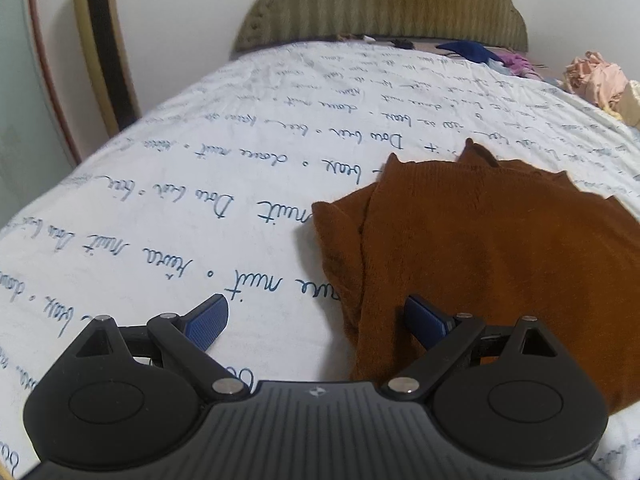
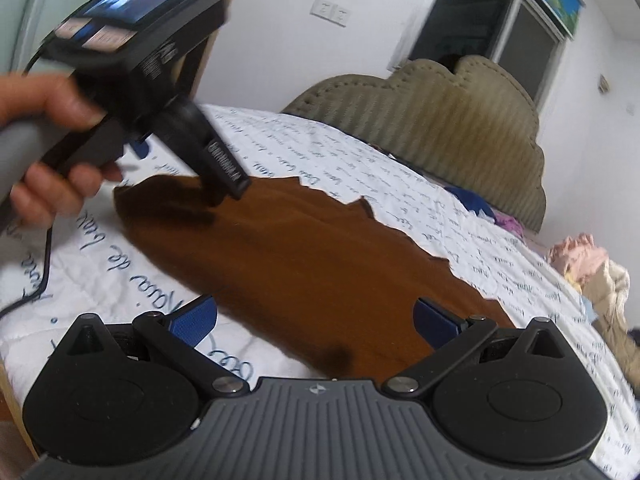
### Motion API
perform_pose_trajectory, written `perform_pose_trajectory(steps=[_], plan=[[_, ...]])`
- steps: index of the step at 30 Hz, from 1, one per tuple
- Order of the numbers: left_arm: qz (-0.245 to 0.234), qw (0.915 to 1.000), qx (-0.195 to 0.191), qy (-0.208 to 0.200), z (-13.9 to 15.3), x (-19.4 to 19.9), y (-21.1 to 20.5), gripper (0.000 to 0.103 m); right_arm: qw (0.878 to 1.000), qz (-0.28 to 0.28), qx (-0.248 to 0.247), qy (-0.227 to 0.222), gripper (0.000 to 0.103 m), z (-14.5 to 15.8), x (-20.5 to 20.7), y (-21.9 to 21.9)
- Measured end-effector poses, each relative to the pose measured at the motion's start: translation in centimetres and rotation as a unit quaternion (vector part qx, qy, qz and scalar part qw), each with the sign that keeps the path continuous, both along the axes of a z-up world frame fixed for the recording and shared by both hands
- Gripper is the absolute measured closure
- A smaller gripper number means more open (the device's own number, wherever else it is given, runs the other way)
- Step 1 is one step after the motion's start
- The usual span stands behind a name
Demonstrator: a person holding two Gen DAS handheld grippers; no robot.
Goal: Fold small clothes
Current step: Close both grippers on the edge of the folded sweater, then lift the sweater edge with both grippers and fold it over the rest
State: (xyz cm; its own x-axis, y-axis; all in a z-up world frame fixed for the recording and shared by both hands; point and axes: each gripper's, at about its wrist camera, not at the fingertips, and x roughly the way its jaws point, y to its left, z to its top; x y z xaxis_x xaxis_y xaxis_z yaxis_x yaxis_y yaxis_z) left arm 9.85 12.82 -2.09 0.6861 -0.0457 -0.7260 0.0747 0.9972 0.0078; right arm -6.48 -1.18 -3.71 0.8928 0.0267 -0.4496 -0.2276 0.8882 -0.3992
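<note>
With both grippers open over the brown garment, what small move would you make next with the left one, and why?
Probably ease the left gripper forward and close on the brown garment edge: its fingers are spread, nothing is gripped, and the folded edge lies between them on the bedsheet.

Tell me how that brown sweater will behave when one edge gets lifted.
The brown sweater looks like soft knit lying in limp overlapping folds, so it will probably droop and drag. On the wrinkled bedsheet it likely bunches rather than slides.
</note>
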Motion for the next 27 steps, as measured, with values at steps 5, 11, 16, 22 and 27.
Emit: perform_pose_trajectory(steps=[5, 11, 16, 22, 27], plan=[[-0.016, 0.9923, -0.109, 0.058, 1.0, 3.3, 3.1, 0.007, 0.998, 0.031, -0.055, -0.003, 0.004, -1.0, 0.4, 2.6], [-0.058, 0.9722, -0.195, 0.116, 0.1, 7.0, 4.3, 0.007, 0.993, 0.049, -0.109, -0.013, 0.009, -2.4, 1.2, 5.8], [-0.065, 0.9456, -0.280, 0.153, -2.1, 9.8, 4.3, 0.008, 0.988, 0.056, -0.142, -0.035, 0.016, -3.1, 1.9, 8.2], [-0.073, 0.9382, -0.305, 0.147, -3.0, 13.0, 3.2, 0.022, 0.985, 0.061, -0.151, -0.052, 0.039, -3.4, 3.4, 10.1], [-0.063, 0.9498, -0.257, 0.167, -3.5, 14.7, 1.3, 0.087, 0.987, 0.064, -0.145, -0.037, 0.086, -3.3, 4.4, 10.5]])
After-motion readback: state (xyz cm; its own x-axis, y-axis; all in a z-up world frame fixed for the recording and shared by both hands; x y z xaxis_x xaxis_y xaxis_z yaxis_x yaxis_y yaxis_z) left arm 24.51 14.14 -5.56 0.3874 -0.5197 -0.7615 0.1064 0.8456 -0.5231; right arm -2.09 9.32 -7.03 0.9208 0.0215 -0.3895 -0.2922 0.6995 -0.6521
